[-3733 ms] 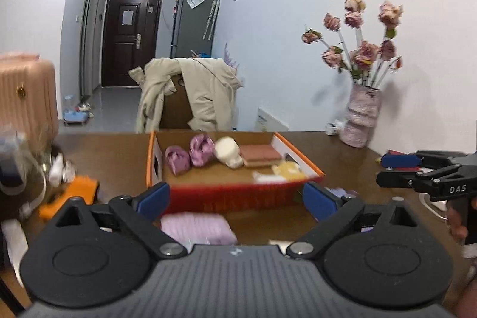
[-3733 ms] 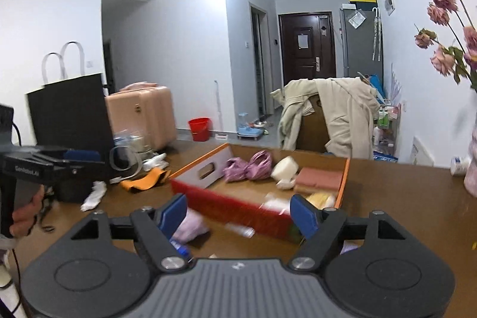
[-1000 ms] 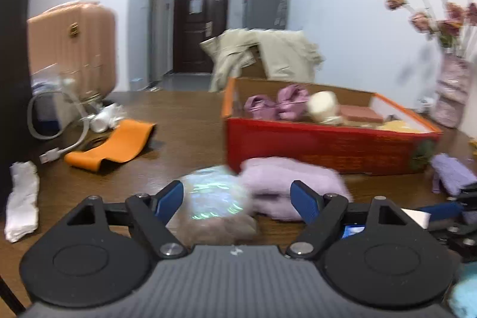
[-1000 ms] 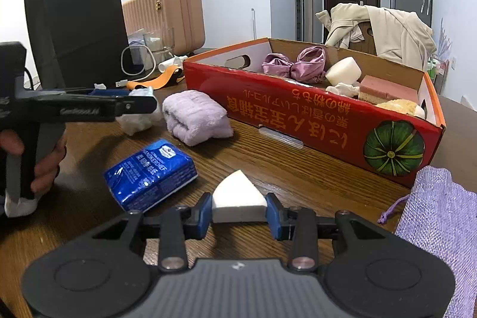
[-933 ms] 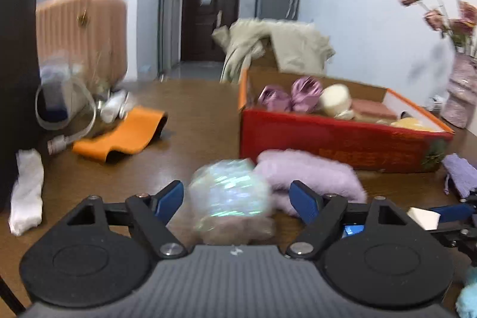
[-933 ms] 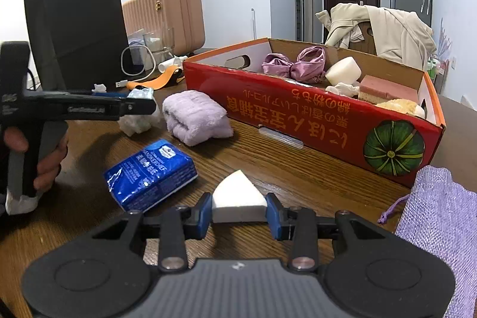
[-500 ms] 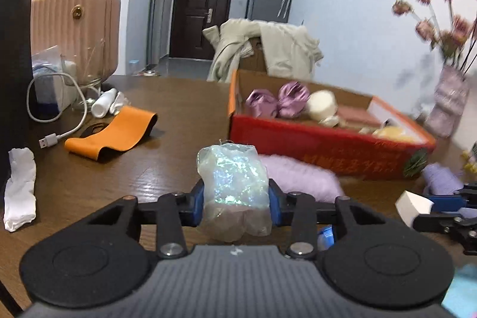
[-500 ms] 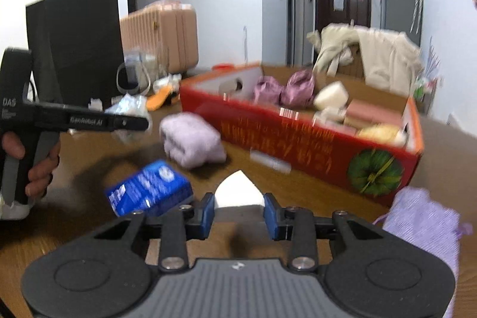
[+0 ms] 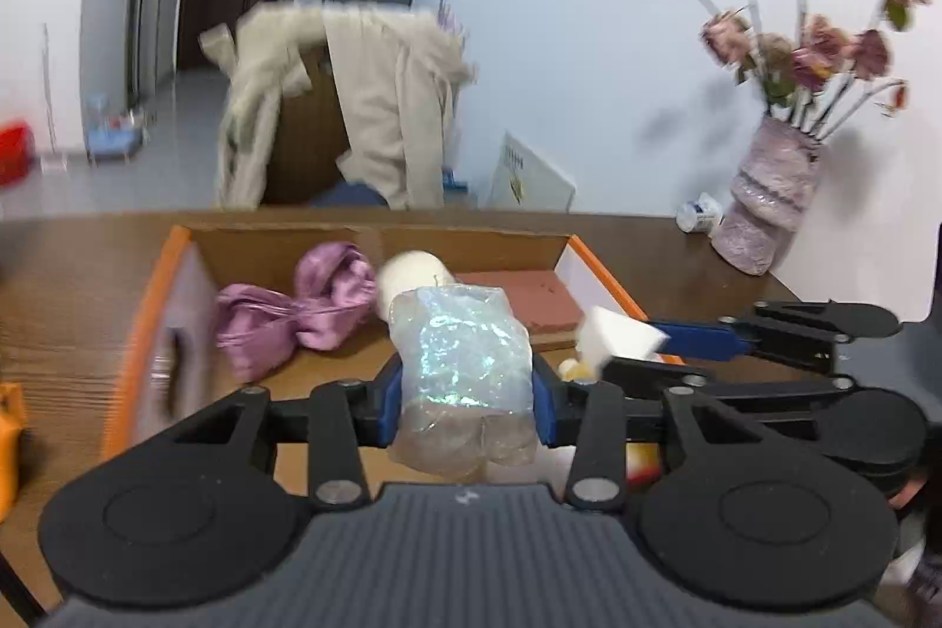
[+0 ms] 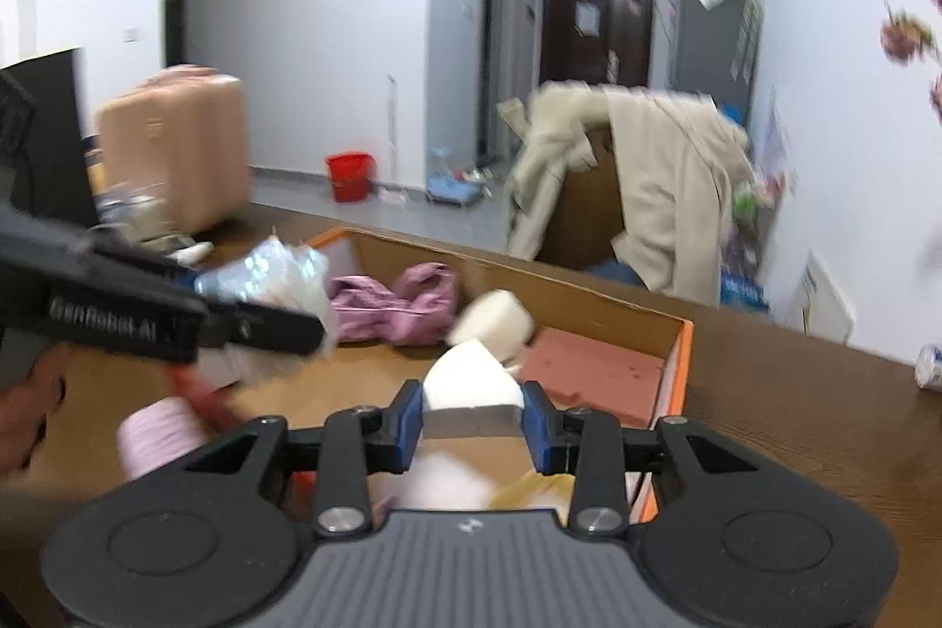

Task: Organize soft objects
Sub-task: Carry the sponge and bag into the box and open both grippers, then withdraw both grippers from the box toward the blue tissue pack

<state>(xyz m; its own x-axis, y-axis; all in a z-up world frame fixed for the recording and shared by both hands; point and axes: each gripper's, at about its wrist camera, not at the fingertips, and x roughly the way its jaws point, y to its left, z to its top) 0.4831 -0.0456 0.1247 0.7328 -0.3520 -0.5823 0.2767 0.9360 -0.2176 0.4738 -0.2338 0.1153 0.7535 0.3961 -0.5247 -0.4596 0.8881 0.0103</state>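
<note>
Pink satin bundle [image 9: 294,313] at the left end of the cardboard box [image 9: 176,269], cream foam roll [image 9: 412,275] mid-box, reddish slab [image 9: 524,304] further right. Left claw [image 9: 465,392] clamped on a crinkly iridescent pouch [image 9: 462,369], standing upright, hanging right over the open middle of the box. Right claw [image 10: 471,413] pinching a white foam wedge [image 10: 471,381], point forward, over the right half near the slab. Both loads directly above bare box floor, so probably just a lower-and-release from here. Tabletop [image 9: 59,310] brown all round.
</note>
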